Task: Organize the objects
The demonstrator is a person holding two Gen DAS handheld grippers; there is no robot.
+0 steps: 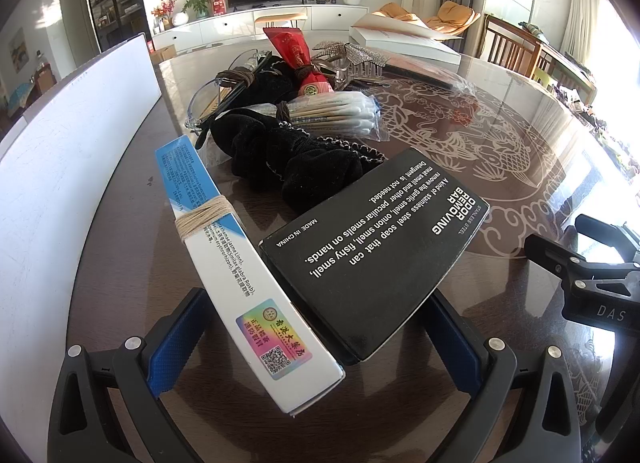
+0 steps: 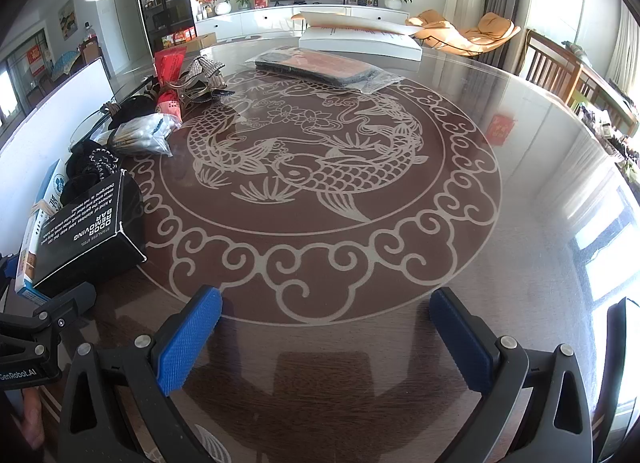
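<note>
The black box [image 1: 372, 259] is being straddled by the wide left claw [image 1: 312, 343]; squeezing should be centred, sparing the white box [image 1: 240, 271]; the right claw [image 2: 324, 339] is hanging wide, empty

counts: 1 black soap box [image 1: 376, 259] at 6 o'clock, 1 blue-white carton [image 1: 240, 287] at its 9 o'clock, 2 black scrunchies [image 1: 292, 159], 1 swab pack [image 1: 340, 111], 1 red packet [image 1: 300, 63], 1 rhinestone clip [image 1: 352, 55] at 12 o'clock, 2 grippers [image 1: 312, 343] [image 2: 324, 343].
</note>
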